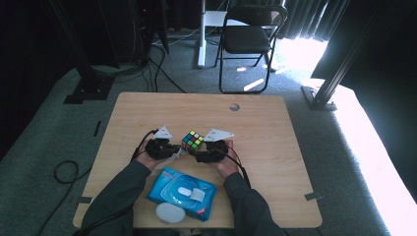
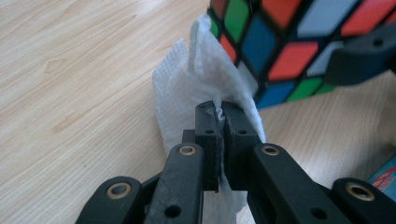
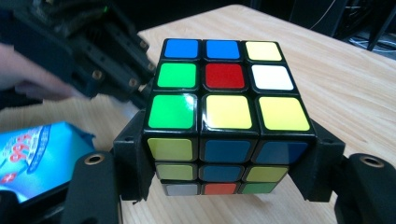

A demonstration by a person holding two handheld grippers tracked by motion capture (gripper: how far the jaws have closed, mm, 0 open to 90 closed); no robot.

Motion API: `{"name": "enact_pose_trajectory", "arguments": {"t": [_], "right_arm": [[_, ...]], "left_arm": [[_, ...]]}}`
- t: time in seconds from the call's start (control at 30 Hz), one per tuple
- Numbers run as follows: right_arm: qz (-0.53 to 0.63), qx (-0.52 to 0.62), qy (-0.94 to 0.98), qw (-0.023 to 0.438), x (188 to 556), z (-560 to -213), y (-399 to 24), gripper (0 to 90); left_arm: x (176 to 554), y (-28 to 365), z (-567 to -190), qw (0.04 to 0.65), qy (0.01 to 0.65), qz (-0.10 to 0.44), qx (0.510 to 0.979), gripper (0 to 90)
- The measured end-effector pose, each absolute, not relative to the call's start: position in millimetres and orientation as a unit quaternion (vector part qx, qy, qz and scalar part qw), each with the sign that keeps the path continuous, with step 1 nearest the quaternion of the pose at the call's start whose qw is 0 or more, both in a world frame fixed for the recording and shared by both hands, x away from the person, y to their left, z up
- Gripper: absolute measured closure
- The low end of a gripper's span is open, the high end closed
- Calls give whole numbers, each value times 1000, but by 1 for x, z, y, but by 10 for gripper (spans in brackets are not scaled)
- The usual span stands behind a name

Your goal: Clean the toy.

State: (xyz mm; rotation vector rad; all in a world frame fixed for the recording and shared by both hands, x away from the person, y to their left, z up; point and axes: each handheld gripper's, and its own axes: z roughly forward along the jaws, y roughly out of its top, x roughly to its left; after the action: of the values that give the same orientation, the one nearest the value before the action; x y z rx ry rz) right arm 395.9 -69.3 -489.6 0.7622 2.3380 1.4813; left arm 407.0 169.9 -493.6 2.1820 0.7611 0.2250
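Wiping step in hand. The left gripper has its fingers pressed together on a folded white wet wipe, which touches a side face of the Rubik's cube. The right gripper has its fingers clamped on opposite sides of the cube, holding it above the bench. A blue wipe packet lies near the person's forearms. The next move likely calls for dragging the wipe across the face while the right grip holds firm.

Curtained recording lab: metal frame posts, floor cables, folding chair
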Motion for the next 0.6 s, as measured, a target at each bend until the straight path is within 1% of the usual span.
{"name": "enact_pose_trajectory", "arguments": {"t": [0.43,0.6], "right_arm": [[513,284,797,143,401,-487,-68,341],[531,300,782,130,405,-485,-70,341]], "left_arm": [[400,157,-491,403,274,101,868,860],[397,152,-484,409,257,104,869,860]]}}
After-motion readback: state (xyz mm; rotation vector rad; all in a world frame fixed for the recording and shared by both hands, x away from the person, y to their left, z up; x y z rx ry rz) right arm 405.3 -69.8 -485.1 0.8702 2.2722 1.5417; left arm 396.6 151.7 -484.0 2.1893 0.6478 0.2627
